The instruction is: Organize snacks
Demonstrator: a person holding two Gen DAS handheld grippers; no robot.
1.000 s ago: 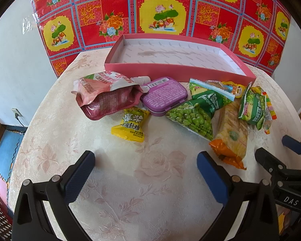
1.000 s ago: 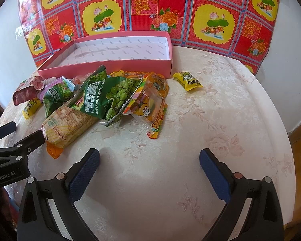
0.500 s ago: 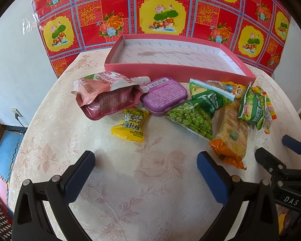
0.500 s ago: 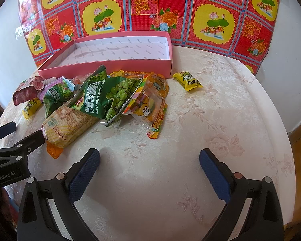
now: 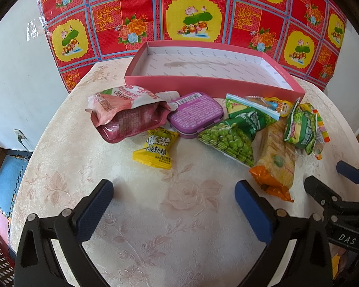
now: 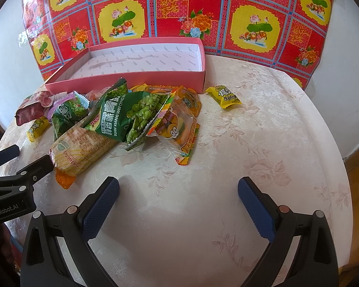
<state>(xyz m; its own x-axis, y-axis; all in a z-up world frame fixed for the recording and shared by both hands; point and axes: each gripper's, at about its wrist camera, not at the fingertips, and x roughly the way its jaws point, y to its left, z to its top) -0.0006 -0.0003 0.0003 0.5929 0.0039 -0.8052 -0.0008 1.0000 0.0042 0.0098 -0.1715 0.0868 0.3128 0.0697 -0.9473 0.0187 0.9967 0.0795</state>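
Observation:
An empty pink box stands at the back of the table; it also shows in the right wrist view. In front of it lie a pink pouch, a purple tin, a yellow candy, a green pea bag, an orange cracker pack and a small green bag. In the right wrist view lie the pea bag, a gummy pack and a second yellow candy. My left gripper and right gripper are open and empty, near the table's front.
The round table has a cream floral cloth. A red and yellow patterned sheet hangs on the wall behind. The floor and a blue mat lie beyond the table's left edge.

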